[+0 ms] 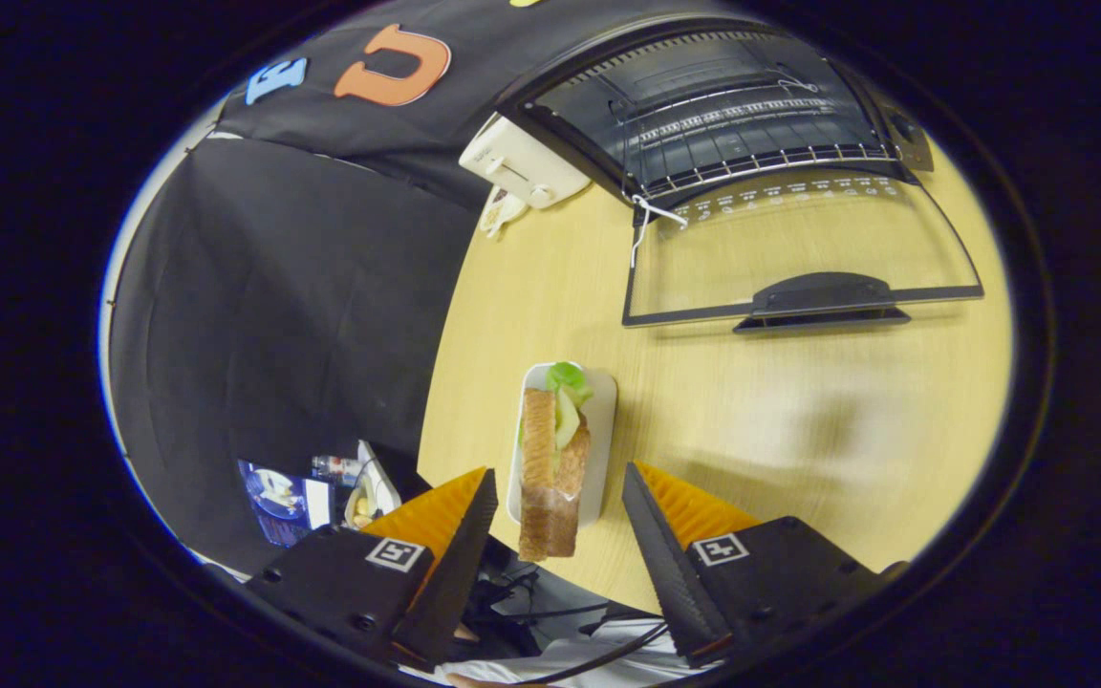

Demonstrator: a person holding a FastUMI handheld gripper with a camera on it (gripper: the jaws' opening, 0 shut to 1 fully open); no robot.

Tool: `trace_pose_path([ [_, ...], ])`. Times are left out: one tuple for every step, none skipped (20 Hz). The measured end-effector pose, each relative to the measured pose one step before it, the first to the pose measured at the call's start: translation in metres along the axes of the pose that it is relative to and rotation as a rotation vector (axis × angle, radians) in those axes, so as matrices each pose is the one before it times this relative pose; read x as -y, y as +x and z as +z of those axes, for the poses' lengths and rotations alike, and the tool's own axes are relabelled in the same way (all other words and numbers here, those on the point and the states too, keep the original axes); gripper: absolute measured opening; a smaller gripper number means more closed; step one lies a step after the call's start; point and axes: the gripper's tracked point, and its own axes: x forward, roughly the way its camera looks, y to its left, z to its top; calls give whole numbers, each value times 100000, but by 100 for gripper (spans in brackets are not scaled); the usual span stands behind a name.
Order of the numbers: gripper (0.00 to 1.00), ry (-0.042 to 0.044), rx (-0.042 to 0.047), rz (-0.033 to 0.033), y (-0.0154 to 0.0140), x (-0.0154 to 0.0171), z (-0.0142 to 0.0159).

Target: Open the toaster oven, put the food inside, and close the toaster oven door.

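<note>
A sandwich (552,459) of toasted bread with green lettuce stands on edge on a small white plate (600,411) near the front of the wooden table. My gripper (558,487) is open, one finger on each side of the sandwich's near end, with a gap on both sides. Beyond them the black toaster oven (703,105) has its glass door (799,253) folded down flat onto the table, handle toward me. Its wire rack (742,162) shows inside, bare.
A white appliance (522,164) sits left of the oven at the table's back edge. The wooden table (799,420) stretches right of the plate. Below the table's left edge lie bottles and packets (321,487) on the floor, with cables under my fingers.
</note>
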Motion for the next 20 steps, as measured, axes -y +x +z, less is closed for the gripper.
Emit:
trace_pose_path([
  [86,300,-1463,915,271,-129,-30],
  [83,164,-1608,807,149,-163,-251],
  [81,102,-1290,488,239,-39,-121],
  [80,472,-850,130,241,-16,-92],
  [78,-198,-390,-414,162,187,22],
  [73,567,269,-391,174,169,52],
  [70,657,260,77,79,62,166],
  [65,601,421,11,138,53,82],
  [63,-328,83,504,-107,-30,35],
  [59,-94,5,1371,41,-252,-24],
  [55,266,-901,1367,60,-148,-105],
  [44,532,65,677,-36,-106,-44],
  [43,-1,915,623,105,49,259],
  [41,-69,793,359,-36,36,83],
  [40,-129,477,697,-37,-43,113],
  [40,-420,751,696,-19,-142,-27],
  [39,-853,930,687,-54,-134,148],
  [39,-882,788,799,-303,-181,14],
  [38,-976,1056,1162,-160,-260,171],
  [38,-1190,755,986,-333,-219,59],
])
